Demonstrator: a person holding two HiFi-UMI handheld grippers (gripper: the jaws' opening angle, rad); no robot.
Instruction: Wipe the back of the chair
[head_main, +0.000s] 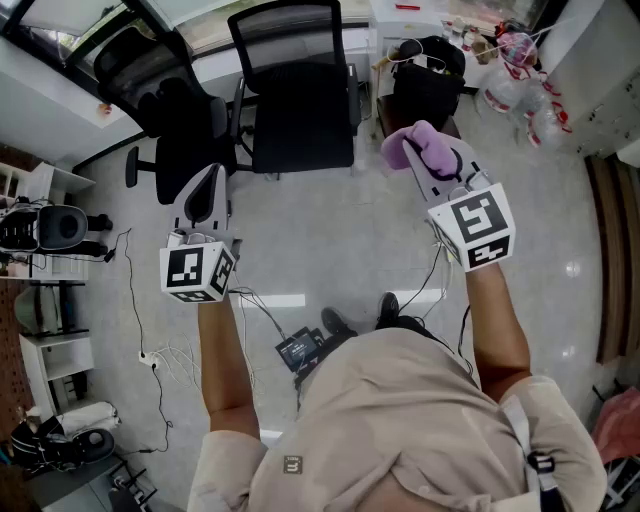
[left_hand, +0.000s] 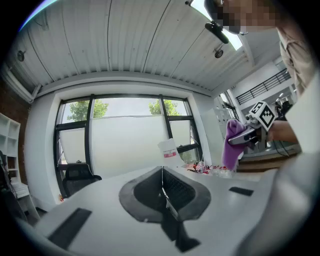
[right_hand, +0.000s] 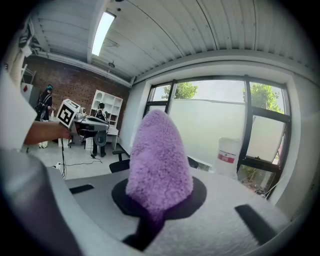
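Note:
A black mesh-backed office chair (head_main: 297, 100) stands ahead of me, its back (head_main: 287, 35) on the far side by the window wall. My right gripper (head_main: 418, 152) is shut on a fluffy purple cloth (head_main: 428, 145), held in the air to the right of the chair's seat. In the right gripper view the cloth (right_hand: 159, 160) sticks up from the jaws and hides them. My left gripper (head_main: 207, 188) hangs lower left of the chair, apart from it. Its pads (left_hand: 172, 192) meet along a line with nothing between them. The cloth (left_hand: 231, 145) also shows in the left gripper view.
A second black chair (head_main: 180, 135) stands left of the first. A black bag (head_main: 428, 75) and plastic bottles (head_main: 520, 95) sit at the back right. Cables (head_main: 150, 345) and a small black box (head_main: 298, 350) lie on the floor near my feet. Shelving (head_main: 40, 235) lines the left.

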